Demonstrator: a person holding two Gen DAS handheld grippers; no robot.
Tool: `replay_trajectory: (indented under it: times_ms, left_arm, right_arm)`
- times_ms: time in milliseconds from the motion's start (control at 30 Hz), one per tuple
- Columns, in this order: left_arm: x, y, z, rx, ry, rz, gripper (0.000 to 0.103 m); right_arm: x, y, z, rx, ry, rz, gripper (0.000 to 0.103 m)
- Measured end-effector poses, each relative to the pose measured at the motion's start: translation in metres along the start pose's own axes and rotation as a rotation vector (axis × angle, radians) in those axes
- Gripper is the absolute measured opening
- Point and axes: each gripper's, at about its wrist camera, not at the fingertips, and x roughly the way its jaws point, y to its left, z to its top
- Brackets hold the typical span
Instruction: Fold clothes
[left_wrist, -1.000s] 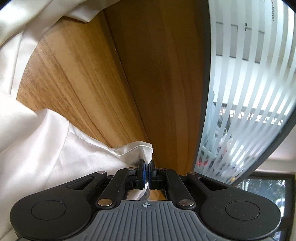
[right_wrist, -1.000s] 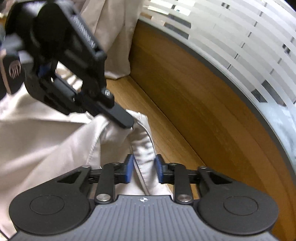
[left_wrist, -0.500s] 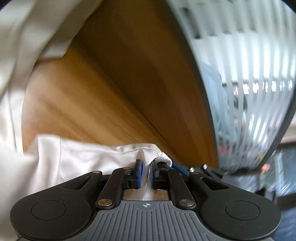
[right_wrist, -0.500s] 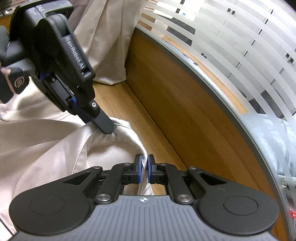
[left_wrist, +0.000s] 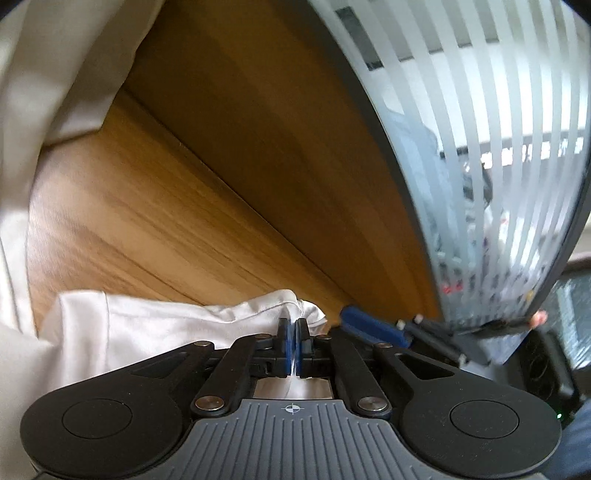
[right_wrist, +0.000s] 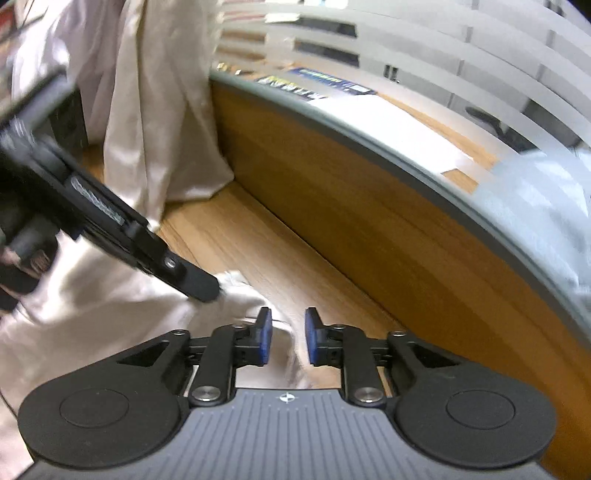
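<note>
1. The cream garment lies on the wooden surface, just beside the wooden back panel under the striped glass partition. More pale cloth hangs or stands bunched near the far corner.
2. Left gripper: fingers pressed together, pinching a hemmed corner of the garment; a sliver of cloth shows between the pads.
3. Right gripper: fingers spread, nothing held. A cloth edge sits between and just under them, without contact from either pad as far as I can tell.
4. In the right wrist view, the left gripper's tip sits at the same corner, close to the right fingers.
5. Progress, judged: mid-task. The garment is loose and wrinkled, with no flat folded stack in view. Only one corner is held, so folding is left to do. Whether any fold is already in the body I cannot tell, since most of it is out of frame.
6. Orientation: the pinched corner points toward the back panel. The visible hem runs from it leftward along the surface. The garment's full long axis cannot be told, as too little is visible.
</note>
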Motion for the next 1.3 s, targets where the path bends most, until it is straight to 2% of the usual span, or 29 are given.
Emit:
replay_trajectory:
  times_ms: [133, 333, 533, 700, 767, 833, 933, 1000, 1133, 1300]
  left_arm:
    - [0.0, 0.008, -0.003, -0.079, -0.01, -0.069, 0.004]
    - [-0.007, 0.024, -0.002, -0.183, -0.038, -0.127, 0.003]
    - [-0.008, 0.027, 0.001, -0.196, -0.05, -0.125, 0.003]
    - [0.001, 0.026, -0.001, -0.201, -0.05, -0.114, 0.003]
    - [0.002, 0.028, 0.0, -0.215, -0.054, -0.11, 0.003]
    - [0.003, 0.03, 0.002, -0.228, -0.057, -0.108, 0.003]
    - [0.003, 0.03, 0.003, -0.224, -0.057, -0.095, 0.003]
    - [0.003, 0.03, 0.005, -0.214, -0.057, -0.079, 0.003]
    - [0.009, 0.011, 0.008, -0.127, -0.053, -0.022, 0.003]
    - [-0.002, -0.017, 0.015, 0.042, -0.077, 0.071, 0.003]
  right_arm:
    - [-0.007, -0.01, -0.013, 0.138, -0.022, 0.133, 0.023]
    - [0.014, -0.031, -0.032, 0.401, -0.074, 0.261, 0.024]
    - [0.054, -0.054, -0.051, 0.706, -0.101, 0.385, 0.024]
    - [0.077, -0.052, -0.057, 0.822, -0.118, 0.424, 0.024]
    - [0.074, -0.055, -0.061, 0.858, -0.141, 0.449, 0.022]
    - [0.072, -0.056, -0.064, 0.886, -0.162, 0.47, 0.016]
    - [0.071, -0.055, -0.063, 0.895, -0.18, 0.474, 0.005]
    - [0.065, -0.055, -0.061, 0.882, -0.188, 0.466, 0.002]
    - [0.051, -0.053, -0.054, 0.851, -0.18, 0.424, 0.001]
    - [0.031, -0.049, -0.034, 0.774, -0.141, 0.31, 0.001]
